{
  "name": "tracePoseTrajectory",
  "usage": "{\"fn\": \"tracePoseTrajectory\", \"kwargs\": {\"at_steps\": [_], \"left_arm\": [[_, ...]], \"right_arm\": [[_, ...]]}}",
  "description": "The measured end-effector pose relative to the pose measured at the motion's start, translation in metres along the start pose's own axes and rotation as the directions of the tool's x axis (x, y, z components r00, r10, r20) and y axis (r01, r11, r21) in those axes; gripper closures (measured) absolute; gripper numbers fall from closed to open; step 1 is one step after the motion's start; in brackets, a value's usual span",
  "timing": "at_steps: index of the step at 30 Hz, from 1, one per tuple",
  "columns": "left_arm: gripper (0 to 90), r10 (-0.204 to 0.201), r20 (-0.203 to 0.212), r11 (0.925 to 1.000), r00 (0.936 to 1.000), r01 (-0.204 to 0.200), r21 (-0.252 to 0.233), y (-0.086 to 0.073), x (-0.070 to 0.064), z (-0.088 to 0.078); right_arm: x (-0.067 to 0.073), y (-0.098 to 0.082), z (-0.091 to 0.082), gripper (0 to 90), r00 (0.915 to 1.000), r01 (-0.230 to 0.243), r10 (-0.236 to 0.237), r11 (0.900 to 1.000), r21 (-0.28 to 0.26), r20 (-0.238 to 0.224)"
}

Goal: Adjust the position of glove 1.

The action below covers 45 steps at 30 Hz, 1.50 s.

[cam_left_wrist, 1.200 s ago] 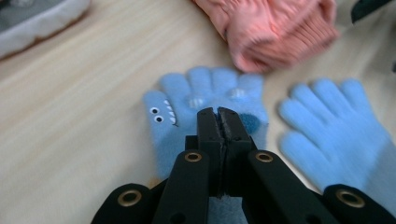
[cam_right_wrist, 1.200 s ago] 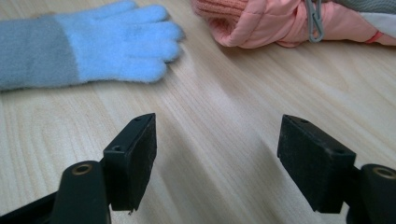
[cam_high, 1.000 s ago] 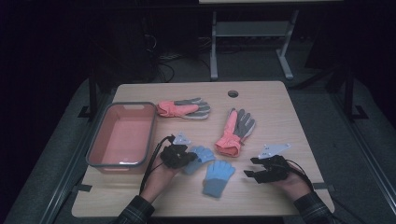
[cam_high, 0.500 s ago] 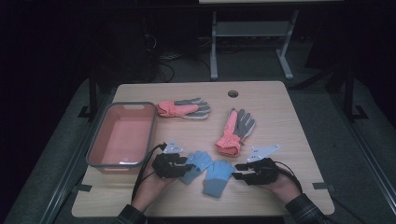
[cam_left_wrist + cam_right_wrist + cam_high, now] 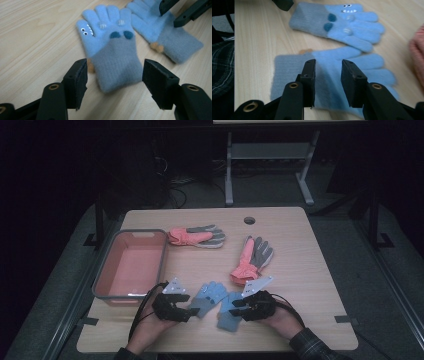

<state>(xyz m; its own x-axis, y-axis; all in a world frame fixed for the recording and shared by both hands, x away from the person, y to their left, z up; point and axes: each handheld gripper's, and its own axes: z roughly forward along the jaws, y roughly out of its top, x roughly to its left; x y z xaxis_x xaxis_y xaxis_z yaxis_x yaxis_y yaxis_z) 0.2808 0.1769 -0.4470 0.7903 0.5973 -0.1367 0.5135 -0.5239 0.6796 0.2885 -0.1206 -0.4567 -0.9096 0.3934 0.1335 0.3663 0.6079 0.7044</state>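
Left gripper has just been opening, jaws now wide with the monster-face blue glove lying loose between them on the wooden table, while the right gripper hangs half-open, empty, over the second blue glove just beside it.

Four gloves lie on the one wooden table, in two colour kinds. Two are blue gloves with monster faces, side by side at about six o'clock on the tabletop: the left blue glove and the right blue glove. Two are coral-and-grey gloves, the far coral glove at about eleven o'clock and the near coral glove just right of the table's middle toward four o'clock, and one grey-rimmed bin with a pink inside stands at nine o'clock.
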Motion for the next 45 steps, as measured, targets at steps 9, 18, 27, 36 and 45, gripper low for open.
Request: {"fn": "tracePoseTrajectory", "kwargs": {"at_steps": [9,18,27,36,45], "left_arm": [[27.9,0.029,0.011,0.9994,0.9995,-0.029,0.019,0.000,-0.001,0.004],[24.5,0.040,0.036,0.9979,0.9985,-0.042,0.050,0.000,-0.001,0.012],[24.6,0.047,0.086,0.9972,0.9951,-0.052,0.053,0.002,-0.009,0.016],[31.9,0.084,0.117,0.9945,0.9896,-0.091,0.052,0.004,-0.019,0.019],[78.4,0.076,0.088,0.9933,0.9932,-0.083,0.081,0.002,-0.010,0.002]], "right_arm": [[0.006,-0.003,0.011,75.4,0.9980,0.045,-0.047,0.998,0.049,0.044],[0.005,-0.003,0.005,86.7,0.9987,0.036,-0.037,0.999,0.039,0.034],[0.001,0.005,-0.019,87.9,0.9992,-0.006,0.009,0.997,-0.071,0.039],[-0.004,0.014,-0.023,88.0,0.9987,-0.001,0.007,0.994,-0.111,0.051],[-0.005,0.037,-0.008,88.1,0.9991,0.023,-0.018,0.991,-0.129,0.039]]}}
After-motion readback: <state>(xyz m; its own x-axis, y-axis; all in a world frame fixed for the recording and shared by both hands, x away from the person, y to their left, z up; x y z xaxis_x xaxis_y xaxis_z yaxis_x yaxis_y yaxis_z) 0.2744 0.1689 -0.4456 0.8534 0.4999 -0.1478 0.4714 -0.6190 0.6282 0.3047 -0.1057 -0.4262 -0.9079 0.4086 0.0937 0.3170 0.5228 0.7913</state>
